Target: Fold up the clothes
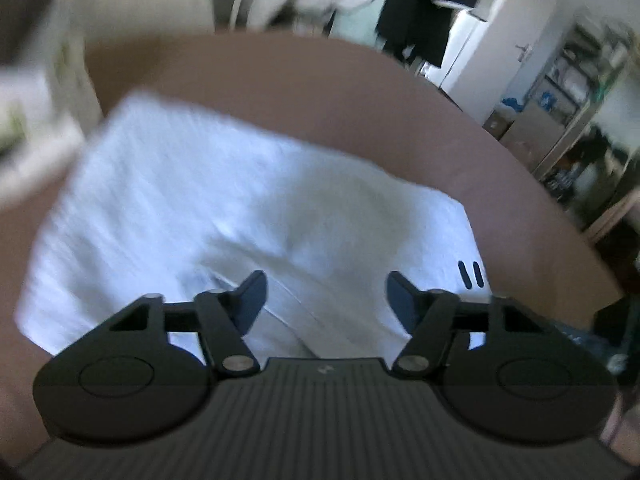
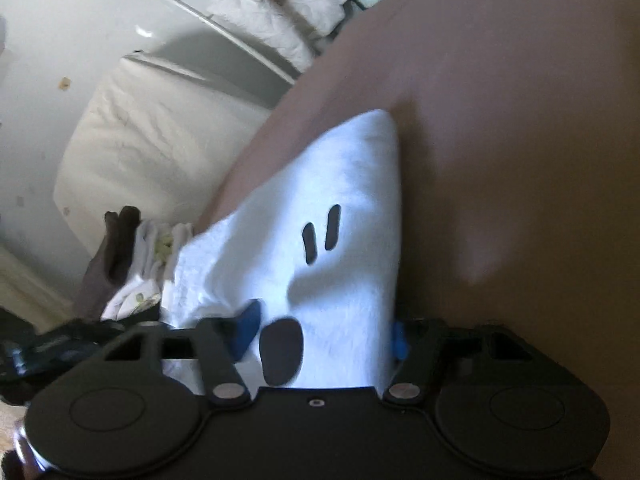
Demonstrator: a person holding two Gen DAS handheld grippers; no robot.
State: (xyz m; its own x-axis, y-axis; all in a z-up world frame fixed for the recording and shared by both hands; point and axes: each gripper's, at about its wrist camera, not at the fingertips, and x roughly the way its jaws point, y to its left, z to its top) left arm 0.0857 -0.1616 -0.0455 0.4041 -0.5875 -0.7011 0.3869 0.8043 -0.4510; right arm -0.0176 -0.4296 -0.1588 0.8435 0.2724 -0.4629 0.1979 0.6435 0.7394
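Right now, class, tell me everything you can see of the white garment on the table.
The white garment looks like soft, fluffy cloth with black marks: two short bars and an oval. It lies partly folded and creased on the brown table. The left gripper hangs open above it; the right gripper has cloth bunched between its blue pads. Beside it sits a pile of clothes.

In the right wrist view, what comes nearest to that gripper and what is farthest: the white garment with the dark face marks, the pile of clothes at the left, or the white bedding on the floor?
1. White garment, between the right gripper fingers.
2. Pile of clothes, left, just beyond the brown table edge.
3. White bedding, upper left, on the floor.
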